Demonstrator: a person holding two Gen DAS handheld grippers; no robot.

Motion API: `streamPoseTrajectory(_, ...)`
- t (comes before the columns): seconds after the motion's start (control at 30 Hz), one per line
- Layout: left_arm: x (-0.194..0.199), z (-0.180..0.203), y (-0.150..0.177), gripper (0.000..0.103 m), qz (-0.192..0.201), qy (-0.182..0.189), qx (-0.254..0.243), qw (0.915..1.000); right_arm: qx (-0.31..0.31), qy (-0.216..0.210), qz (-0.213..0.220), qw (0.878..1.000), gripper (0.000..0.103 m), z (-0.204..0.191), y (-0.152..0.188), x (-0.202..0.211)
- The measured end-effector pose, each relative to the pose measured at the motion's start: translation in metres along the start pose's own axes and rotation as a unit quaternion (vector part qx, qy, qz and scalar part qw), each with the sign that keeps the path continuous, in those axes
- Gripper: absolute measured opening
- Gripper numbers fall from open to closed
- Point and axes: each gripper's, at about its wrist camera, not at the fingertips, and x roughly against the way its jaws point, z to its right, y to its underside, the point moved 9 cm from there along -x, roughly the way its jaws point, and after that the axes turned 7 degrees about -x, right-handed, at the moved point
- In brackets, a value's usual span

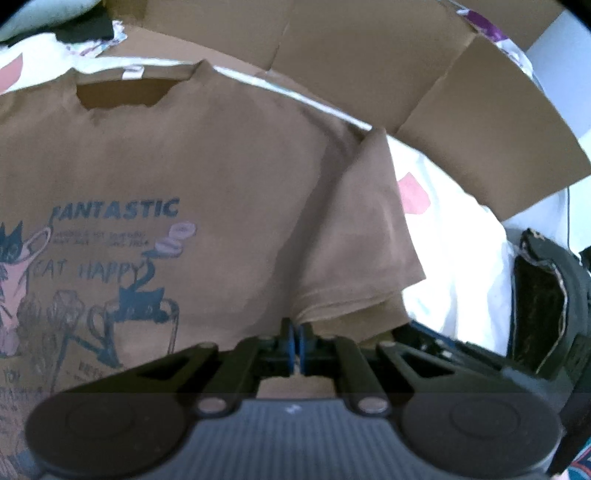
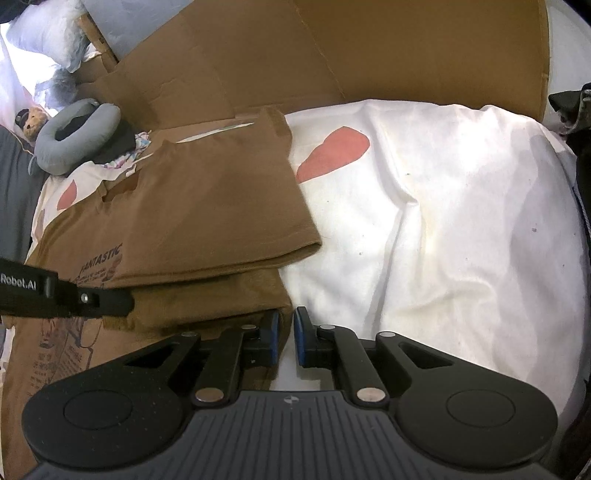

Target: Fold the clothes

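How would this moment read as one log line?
left gripper shut on brown T-shirt | right gripper open at its edge | sleeve folded

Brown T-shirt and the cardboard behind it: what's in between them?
A thin strip of light bedsheet runs between the brown T-shirt at its shoulder and the cardboard, clearest in the left wrist view.

Home bedroom: white bedsheet [image 2: 443, 221] with pink patches, pillow [image 2: 48, 33], grey neck pillow [image 2: 70, 147], flattened cardboard [image 2: 332, 55] behind.
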Motion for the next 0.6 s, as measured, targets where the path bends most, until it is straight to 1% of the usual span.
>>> streamPoseTrajectory(0.13,-0.015,-0.005,0.013,0.003,-0.013,-0.003,0.016,0.9998,-0.008,-0.009,-0.001,1.0,0.013,0.003,0.001,0.0)
streamPoseTrajectory(0.2,-0.019,-0.007,0.013,0.003,-0.015,0.0,0.022,0.9997,-0.006,-0.009,0.0,1.0,0.013,0.002,0.001,-0.001)
streamPoseTrajectory(0.27,-0.018,-0.007,0.012,0.008,-0.02,0.002,0.026,0.9995,-0.008,-0.009,-0.001,1.0,0.013,0.001,0.001,-0.001)
streamPoseTrajectory(0.3,-0.014,-0.005,0.011,0.009,-0.021,0.002,0.018,0.9996,-0.008,-0.009,-0.002,1.0,0.013,0.001,0.001,-0.001)
streamPoseTrajectory(0.37,-0.006,-0.001,0.009,0.018,-0.024,0.002,0.003,0.9997,-0.01,-0.008,-0.003,1.0,0.013,0.0,0.0,-0.001)
streamPoseTrajectory(0.4,0.0,0.002,0.008,0.027,-0.021,0.001,-0.012,0.9997,-0.01,-0.008,-0.006,1.0,0.013,-0.001,0.0,-0.001)
streamPoseTrajectory(0.43,0.006,0.007,0.004,0.034,-0.014,0.003,-0.026,0.9996,-0.013,-0.009,-0.01,1.0,0.014,-0.002,0.0,0.0)
streamPoseTrajectory(0.53,0.021,0.021,-0.008,0.035,0.007,0.009,-0.067,0.9977,-0.032,-0.022,-0.023,0.999,0.02,0.0,0.001,0.004)
streamPoseTrajectory(0.6,0.026,0.028,-0.02,0.035,0.017,0.017,-0.08,0.9965,-0.04,-0.026,-0.022,0.999,0.023,0.003,0.001,0.01)
